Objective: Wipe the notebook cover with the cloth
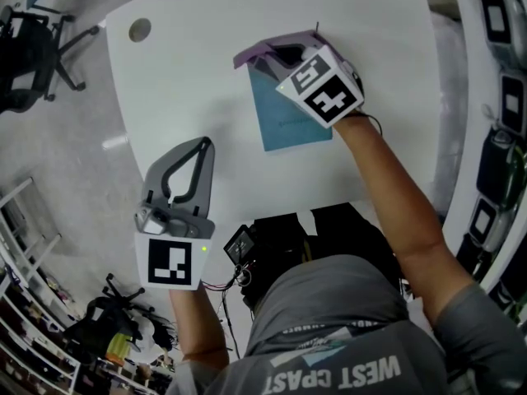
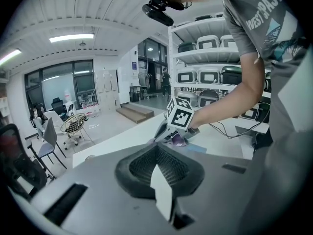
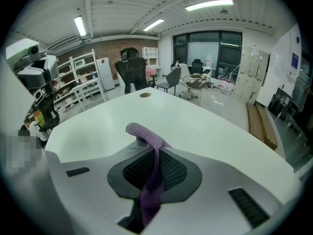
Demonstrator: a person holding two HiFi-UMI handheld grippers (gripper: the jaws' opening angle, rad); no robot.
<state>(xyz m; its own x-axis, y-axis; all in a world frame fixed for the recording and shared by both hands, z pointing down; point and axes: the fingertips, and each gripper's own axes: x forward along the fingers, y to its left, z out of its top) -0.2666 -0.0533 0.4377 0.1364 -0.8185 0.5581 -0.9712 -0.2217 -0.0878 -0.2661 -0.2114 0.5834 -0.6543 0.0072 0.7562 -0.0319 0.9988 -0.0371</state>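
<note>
A white table [image 1: 198,81] stands on a pale floor [image 1: 58,146], with a black office chair [image 1: 29,52], shelving [image 2: 205,55] and ceiling strip lights [image 3: 208,5].

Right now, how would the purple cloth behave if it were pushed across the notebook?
Probably floppy: the cloth curls limply past the shut jaws of the right gripper in a soft fold. Likely light, since a narrow pinch holds it. Its fuzzy surface should drag rather than slide on the notebook.

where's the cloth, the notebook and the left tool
cloth [image 3: 146,135]: right gripper view, on the purple fold at the top of the strip.
notebook [image 1: 288,123]: head view, on the bare blue cover near its lower edge.
left tool [image 1: 204,145]: head view, at its jaw tips, which meet.
</note>
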